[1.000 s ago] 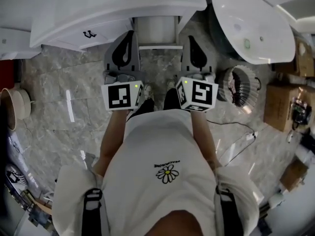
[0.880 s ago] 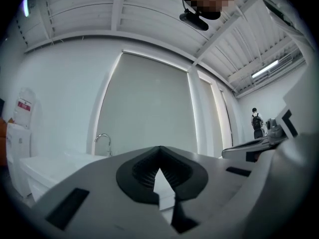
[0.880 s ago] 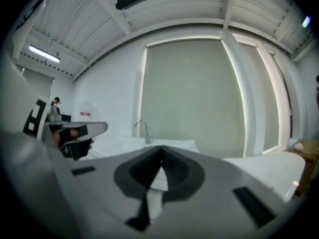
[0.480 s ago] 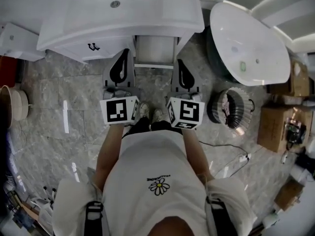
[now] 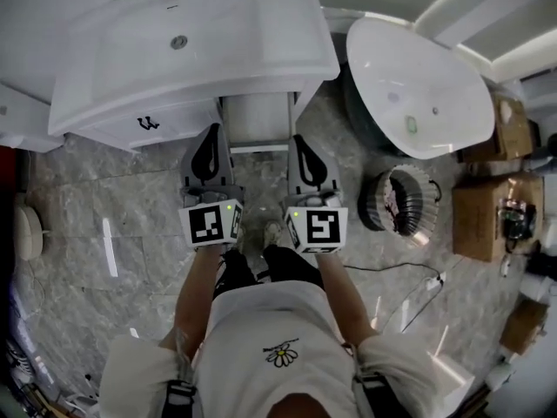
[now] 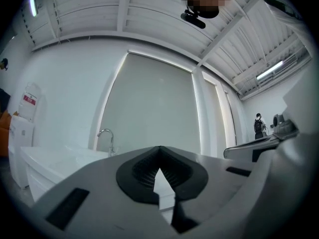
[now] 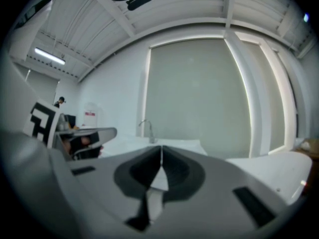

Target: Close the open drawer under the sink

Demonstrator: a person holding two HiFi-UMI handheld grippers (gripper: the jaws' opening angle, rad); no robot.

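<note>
Probably the open drawer [image 5: 255, 120] slides stiffly but lightly on runners; push its flat front. Left gripper [image 5: 211, 132] and right gripper [image 5: 298, 139] are both pinched together, empty.

The sink [image 5: 226, 33] is white, the floor [image 5: 130, 198] grey veined marble, the shirt [image 5: 261, 320] white with a daisy.

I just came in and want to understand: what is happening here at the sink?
A person stands in front of a white sink, holding a gripper in each hand. The drawer under the sink stands pulled out. The left gripper and the right gripper are both shut and empty, pointing towards the drawer's front, one at each side. Whether they touch it cannot be told.
</note>
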